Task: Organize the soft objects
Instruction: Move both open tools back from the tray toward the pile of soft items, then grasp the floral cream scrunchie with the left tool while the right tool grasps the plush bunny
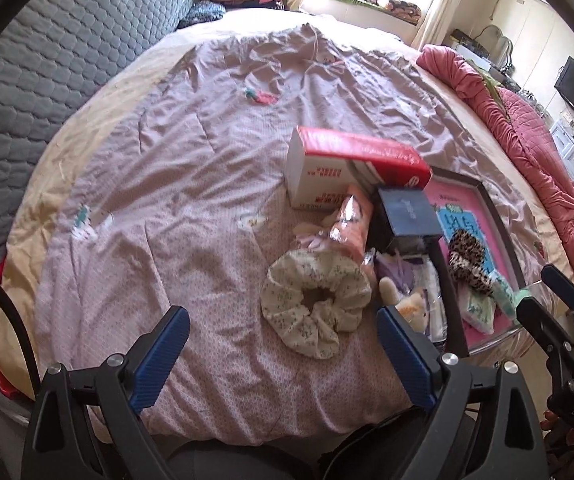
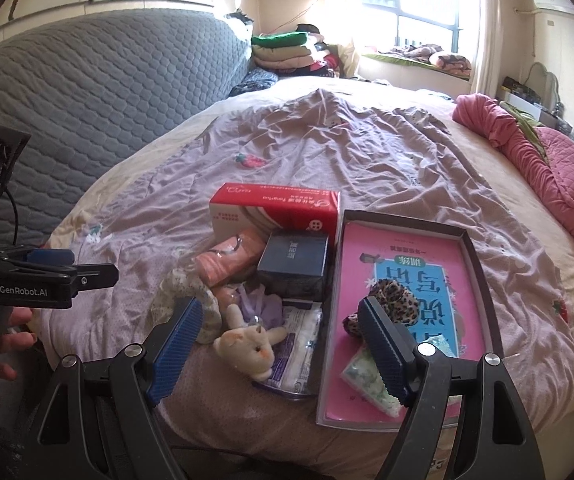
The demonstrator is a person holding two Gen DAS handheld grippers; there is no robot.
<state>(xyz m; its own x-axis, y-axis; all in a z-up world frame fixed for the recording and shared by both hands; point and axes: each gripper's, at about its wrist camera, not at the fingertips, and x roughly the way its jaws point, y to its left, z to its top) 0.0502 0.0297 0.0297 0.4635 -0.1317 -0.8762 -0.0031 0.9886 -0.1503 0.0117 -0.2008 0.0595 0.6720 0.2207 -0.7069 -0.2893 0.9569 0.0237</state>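
Blue ribbed pads line both tools: the left hand-held gripper (image 1: 283, 354) hangs with its fingers spread wide and nothing between them, and the right hand-held gripper (image 2: 281, 346) is likewise spread and empty. Just ahead of the left hand-held gripper, between its fingertips and a little beyond, lies a cream floral scrunchie (image 1: 316, 294) flat on the mauve bedspread (image 1: 175, 184). Beyond the scrunchie sit a peach fabric bundle in clear wrap (image 1: 353, 224) and, farther off, a red and white carton (image 1: 351, 164); a dark blue box (image 1: 409, 216) stands to the right of the bundle. Directly ahead of the right hand-held gripper, between its fingers, a small cream plush bear (image 2: 253, 346) rests on a clear packet of white material (image 2: 301, 344), with a lilac fabric piece (image 2: 259, 306) just beyond the bear. Behind the right finger of that hand-held gripper lies a shallow dark-rimmed box tray (image 2: 483, 272) with a pink printed base, holding a leopard-print scrunchie (image 2: 397, 304) and, nearer, a pale green floral fabric item (image 2: 371, 380) partly hidden by the finger. Farther out: a grey quilted headboard (image 2: 99, 92) to the left, a rose-pink quilt (image 2: 559, 184) bunched to the right, folded bedding stacked (image 2: 287, 50) beside the window.
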